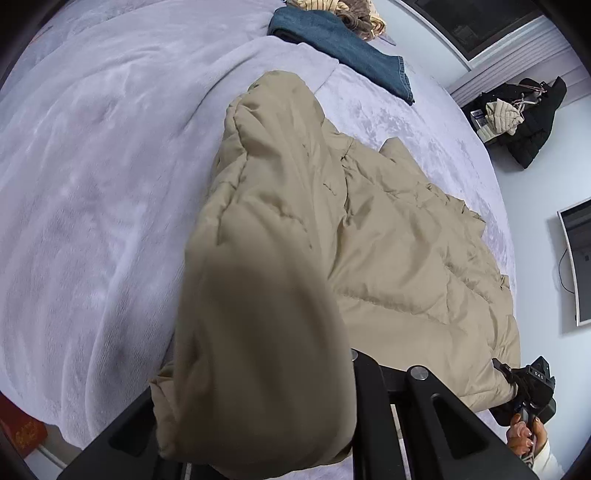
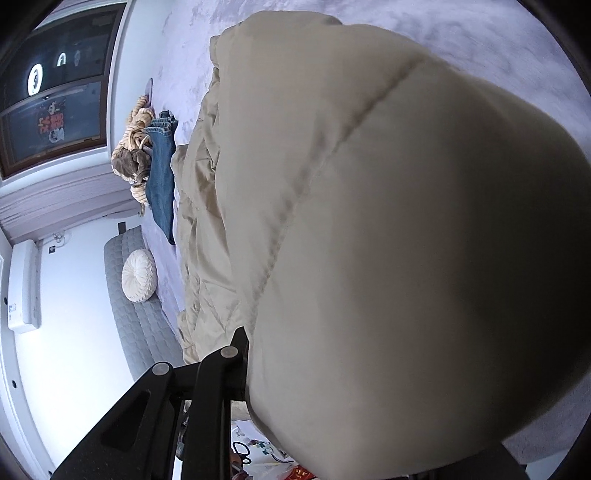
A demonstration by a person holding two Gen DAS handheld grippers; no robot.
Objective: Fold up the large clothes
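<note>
A large beige puffer jacket (image 1: 388, 236) lies on a bed with a lilac plush cover (image 1: 92, 166). My left gripper (image 1: 347, 354) is shut on the jacket's near edge, and a thick fold bulges over the left finger and hides it. My right gripper (image 1: 496, 363) shows at the lower right of the left wrist view, clamped on the jacket's other near corner. In the right wrist view the jacket (image 2: 406, 240) fills most of the frame, draped over my right gripper (image 2: 245, 339), whose right finger is hidden.
Folded blue jeans (image 1: 343, 40) and a striped beige garment (image 1: 354, 11) lie at the bed's far end. A black coat (image 1: 532, 122) hangs on the wall at right. A grey bench with a round white cushion (image 2: 138, 269) stands beside the bed.
</note>
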